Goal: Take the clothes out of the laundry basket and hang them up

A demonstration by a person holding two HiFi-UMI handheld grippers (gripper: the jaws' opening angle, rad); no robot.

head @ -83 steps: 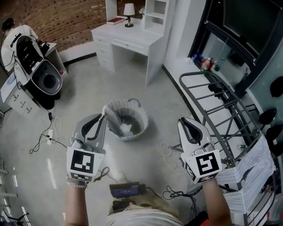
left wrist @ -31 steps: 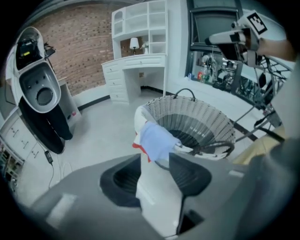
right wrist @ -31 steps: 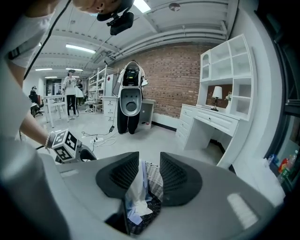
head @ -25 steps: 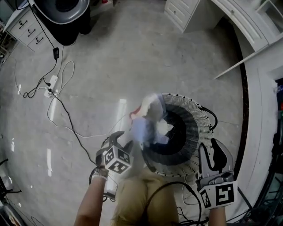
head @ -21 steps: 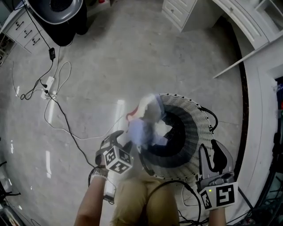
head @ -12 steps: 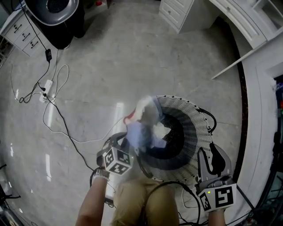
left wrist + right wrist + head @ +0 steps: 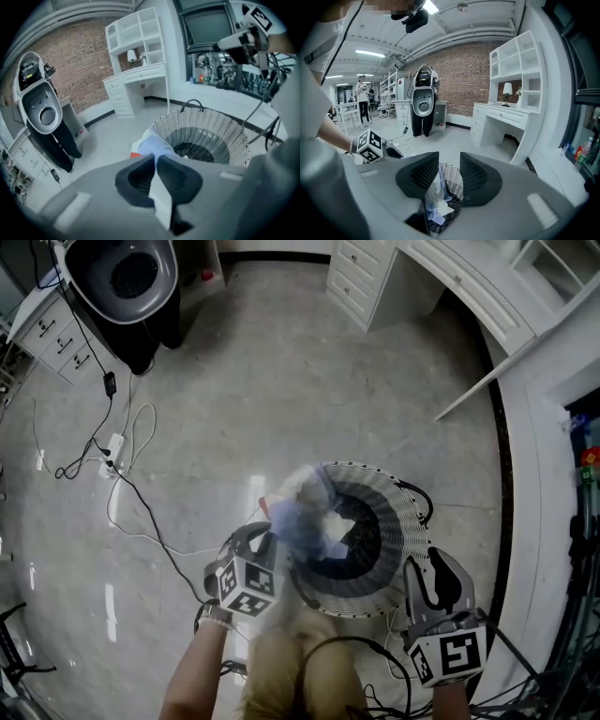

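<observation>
A white wicker laundry basket (image 7: 413,542) with a dark inside stands on the floor just in front of me. A pale blue and white garment (image 7: 300,510) hangs over its left rim. My left gripper (image 7: 272,538) has just been closing and is shut on that garment (image 7: 152,146), with the cloth pinched between the jaws of the left gripper (image 7: 154,161). To the basket's right, my right gripper (image 7: 431,568) hovers open and holds nothing. In the right gripper view the basket (image 7: 452,180) and the garment (image 7: 436,191) show through the gap of the right gripper (image 7: 449,168).
A black and grey machine (image 7: 122,277) stands at the far left, and a white desk with drawers (image 7: 370,277) at the back. A power strip and cables (image 7: 112,448) trail over the floor on the left. A raised white curved ledge (image 7: 525,474) runs along the right.
My left gripper has closed on the pale garment at the basket's left rim and lifted it a little. The right gripper has risen slightly beside the basket.
</observation>
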